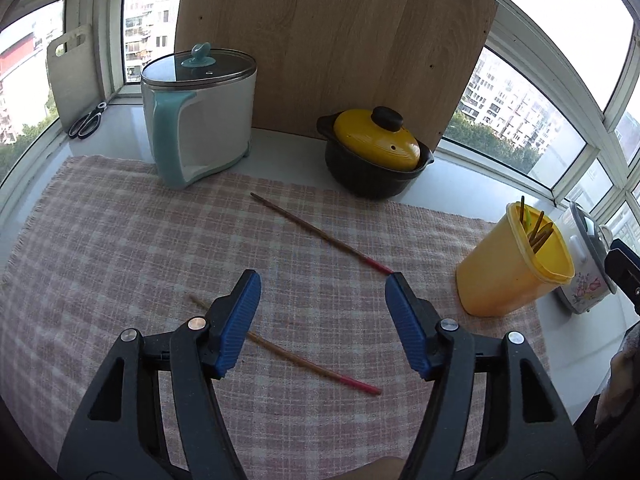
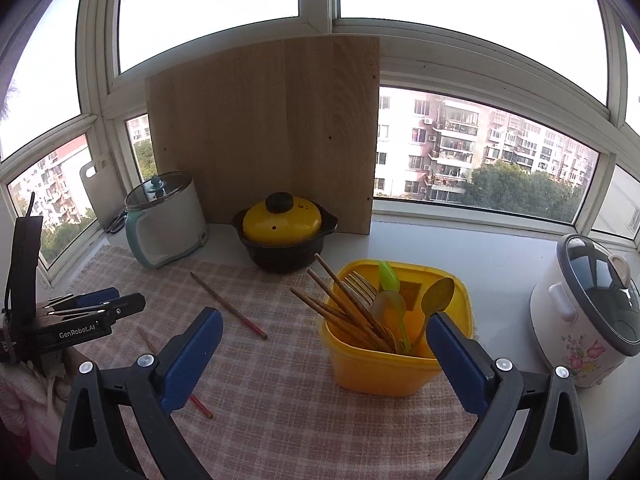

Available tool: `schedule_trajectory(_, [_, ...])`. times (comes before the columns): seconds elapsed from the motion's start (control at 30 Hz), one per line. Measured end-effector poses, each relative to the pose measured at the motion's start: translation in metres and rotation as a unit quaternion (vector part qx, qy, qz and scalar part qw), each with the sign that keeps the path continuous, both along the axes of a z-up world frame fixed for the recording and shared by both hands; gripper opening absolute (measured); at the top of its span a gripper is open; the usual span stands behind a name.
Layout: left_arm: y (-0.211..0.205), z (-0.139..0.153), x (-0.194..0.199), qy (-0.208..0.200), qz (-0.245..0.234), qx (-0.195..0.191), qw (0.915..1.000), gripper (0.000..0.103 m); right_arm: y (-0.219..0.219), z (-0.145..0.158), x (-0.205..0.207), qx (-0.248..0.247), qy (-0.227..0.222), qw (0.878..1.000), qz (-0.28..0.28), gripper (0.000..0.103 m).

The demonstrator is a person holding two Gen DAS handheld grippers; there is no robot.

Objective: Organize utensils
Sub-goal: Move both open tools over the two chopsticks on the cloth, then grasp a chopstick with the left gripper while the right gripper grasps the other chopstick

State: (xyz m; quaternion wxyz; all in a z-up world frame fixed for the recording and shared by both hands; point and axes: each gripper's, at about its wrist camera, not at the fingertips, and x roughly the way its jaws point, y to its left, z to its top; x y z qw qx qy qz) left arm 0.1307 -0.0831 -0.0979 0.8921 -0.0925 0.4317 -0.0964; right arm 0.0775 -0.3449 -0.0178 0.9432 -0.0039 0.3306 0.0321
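Two brown chopsticks with red ends lie on the checked cloth [image 1: 120, 240]. The far chopstick [image 1: 320, 234] lies diagonally ahead of my left gripper [image 1: 322, 292], which is open and empty above the cloth. The near chopstick [image 1: 312, 368] lies under and between its jaws. It also shows in the right wrist view [image 2: 202, 404], as does the far one [image 2: 228, 305]. The yellow container [image 2: 380, 364] holds several chopsticks, a fork and spoons. My right gripper [image 2: 324, 336] is open and empty, just in front of the container. The left gripper [image 2: 96, 304] shows at the left.
A white and teal electric pot [image 1: 200, 116] and a black casserole with a yellow lid [image 1: 374, 156] stand at the back before a wooden board [image 1: 332, 40]. A floral rice cooker [image 2: 588, 312] stands right of the container. Scissors [image 1: 88, 120] and a cutting board [image 1: 72, 76] rest at the far left.
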Motion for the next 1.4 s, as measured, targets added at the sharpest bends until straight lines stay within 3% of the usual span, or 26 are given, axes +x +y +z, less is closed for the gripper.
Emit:
schedule_trajectory(0.13, [0.020,-0.020,-0.005,0.040,0.028,-0.017,0.9987,0.067,0.018,-0.004,0.017,0.007,0.011,0.998,0.063,0.103])
schedule_trajectory(0.33, [0.031,-0.050,-0.011,0.087,0.052,-0.050,0.9936,0.066,0.048,-0.022,0.056,0.017,0.063,0.989,0.130,0.097])
schedule_trajectory(0.57, [0.035,-0.082,-0.004,0.143,0.100,-0.084,0.9811,0.066,0.099,-0.056,0.101,-0.016,0.143,0.967,0.212,0.089])
schedule_trajectory(0.7, [0.039,-0.095,0.002,0.163,0.126,-0.092,0.9743,0.059,0.120,-0.084,0.131,-0.010,0.203,0.949,0.239,0.082])
schedule_trajectory(0.83, [0.041,-0.105,0.011,0.176,0.150,-0.098,0.9680,0.050,0.132,-0.116,0.161,-0.011,0.253,0.937,0.240,0.075])
schedule_trajectory(0.97, [0.037,-0.108,0.017,0.176,0.166,-0.090,0.9662,0.049,0.141,-0.139,0.185,-0.016,0.287,0.926,0.244,0.069])
schedule_trajectory(1.33, [0.029,-0.121,0.045,0.188,0.193,-0.068,0.9607,0.043,0.170,-0.171,0.225,-0.066,0.320,0.914,0.239,0.062])
schedule_trajectory(1.4, [0.028,-0.121,0.048,0.186,0.199,-0.058,0.9605,0.036,0.176,-0.176,0.230,-0.077,0.322,0.913,0.239,0.061])
